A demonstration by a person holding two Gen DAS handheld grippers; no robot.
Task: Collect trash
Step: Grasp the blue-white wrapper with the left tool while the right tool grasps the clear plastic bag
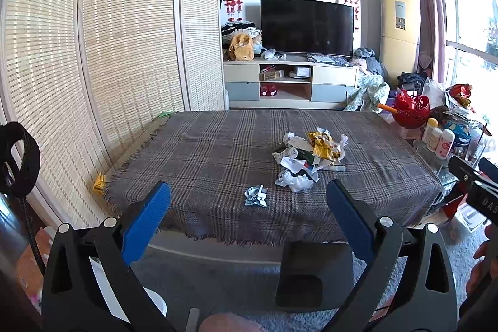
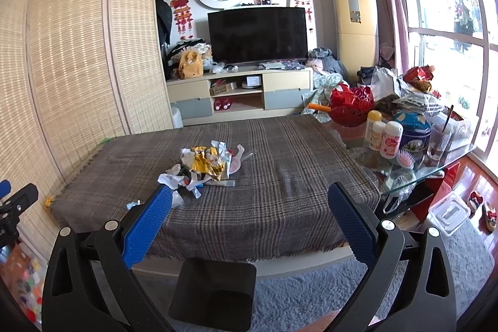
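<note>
A pile of crumpled trash point(image 1: 311, 153), white paper and a gold wrapper, lies on the plaid-covered table point(image 1: 218, 151). A single crumpled blue-white scrap point(image 1: 256, 196) lies nearer the front edge. In the right wrist view the pile point(image 2: 205, 165) sits left of centre, and the scrap point(image 2: 134, 204) peeks out beside the left finger. My left gripper point(image 1: 249, 198) is open and empty, short of the table's front edge. My right gripper point(image 2: 249, 201) is open and empty, also short of the front edge. A black bin point(image 1: 314, 273) stands on the floor below the table edge; it also shows in the right wrist view point(image 2: 214, 291).
A woven folding screen point(image 1: 93, 52) stands at the left. A glass side table point(image 2: 435, 167) with bottles, a red basket and a glass stands at the right. A TV point(image 1: 306, 25) on its cabinet stands behind. A clear box point(image 2: 448, 212) lies on the carpet. A yellow scrap point(image 1: 100, 183) lies by the screen.
</note>
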